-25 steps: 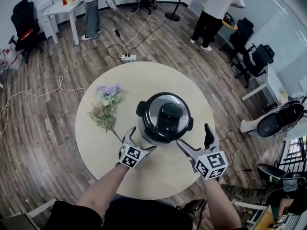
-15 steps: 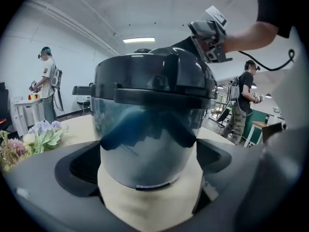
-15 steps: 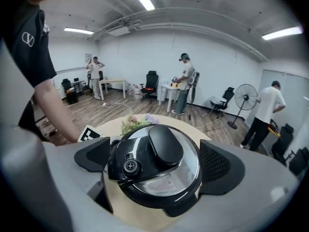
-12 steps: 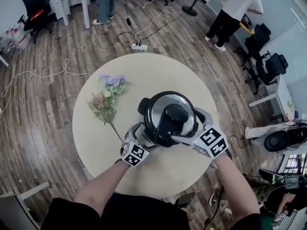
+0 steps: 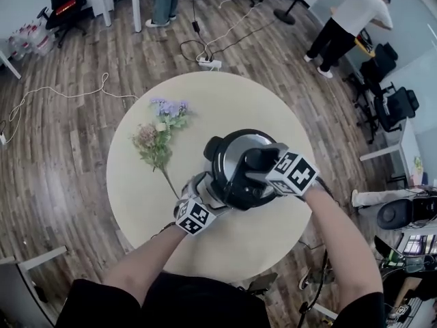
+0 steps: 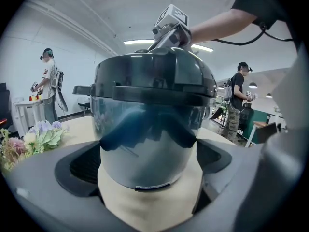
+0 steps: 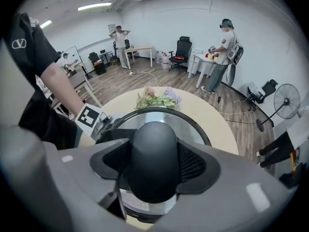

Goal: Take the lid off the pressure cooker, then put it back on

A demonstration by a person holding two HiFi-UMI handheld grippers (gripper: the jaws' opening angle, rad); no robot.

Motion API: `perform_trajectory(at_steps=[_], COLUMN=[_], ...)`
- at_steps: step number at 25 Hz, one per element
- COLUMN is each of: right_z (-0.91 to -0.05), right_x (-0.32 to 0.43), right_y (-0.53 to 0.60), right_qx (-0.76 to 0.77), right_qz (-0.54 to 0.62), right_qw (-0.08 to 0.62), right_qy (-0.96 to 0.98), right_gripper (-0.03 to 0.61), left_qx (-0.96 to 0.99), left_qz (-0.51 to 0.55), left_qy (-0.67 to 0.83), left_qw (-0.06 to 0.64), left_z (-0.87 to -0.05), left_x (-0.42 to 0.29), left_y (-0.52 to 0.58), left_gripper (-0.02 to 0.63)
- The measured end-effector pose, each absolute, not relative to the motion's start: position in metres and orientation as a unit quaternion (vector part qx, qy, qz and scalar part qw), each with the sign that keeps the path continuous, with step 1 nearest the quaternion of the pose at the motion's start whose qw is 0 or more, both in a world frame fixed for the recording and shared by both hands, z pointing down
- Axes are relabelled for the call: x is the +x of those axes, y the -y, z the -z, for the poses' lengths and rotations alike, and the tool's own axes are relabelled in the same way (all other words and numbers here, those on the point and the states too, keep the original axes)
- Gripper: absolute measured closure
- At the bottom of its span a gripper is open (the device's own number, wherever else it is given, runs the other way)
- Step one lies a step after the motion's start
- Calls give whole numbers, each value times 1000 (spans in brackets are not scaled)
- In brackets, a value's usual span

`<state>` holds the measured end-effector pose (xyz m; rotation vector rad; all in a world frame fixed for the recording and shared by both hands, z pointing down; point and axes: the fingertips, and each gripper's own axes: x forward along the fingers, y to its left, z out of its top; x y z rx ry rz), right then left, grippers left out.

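Note:
The pressure cooker (image 5: 231, 150) stands upright on the round table (image 5: 136, 190), its steel lid (image 7: 190, 129) seated on the pot. My right gripper (image 5: 261, 167) points down over the lid and is shut on the black lid handle (image 7: 154, 158); its jaws have just been closing, and the pads touch both sides of the knob. My left gripper (image 5: 207, 195) sits low at the cooker's near-left side. The shiny pot body (image 6: 149, 144) fills the gap between its jaws, and the pads lie against the wall on either side.
A bunch of flowers (image 5: 158, 139) lies on the table left of the cooker. On the wooden floor beyond are a power strip (image 5: 209, 64) with cables, desks and office chairs. One person (image 5: 345, 22) stands at the far right, another (image 5: 164, 2) at the back.
My right gripper swung from the table in front of the cooker up over the lid, tipped downward and closed round the handle. The left gripper edged closer to the pot, then held still.

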<state>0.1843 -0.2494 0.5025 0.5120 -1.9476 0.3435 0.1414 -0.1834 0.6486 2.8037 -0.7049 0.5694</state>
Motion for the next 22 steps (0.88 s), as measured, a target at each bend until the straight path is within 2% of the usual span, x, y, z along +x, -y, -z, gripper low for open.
perform_trajectory(at_steps=[1,10,18,22], right_z=[-504,-512,-510,-509], right_x=[185,188,197,201], right_y=[251,253,267,265], right_qx=[216,244,431,439], right_qz=[-145,-192,-331,-333], right_qw=[527,557,488,486], right_qy=[809,770,683,678], right_gripper=[289,285,284,278], left_qx=[947,945,944,944], left_qz=[-192,-196,-198,-200], left_qy=[239,242,244,241], left_qw=[98,100,103,104], left_z=[-648,-653,-652,-651], left_x=[141,141,140,143], left_y=[184,183,184,182], left_gripper=[21,21,21,21])
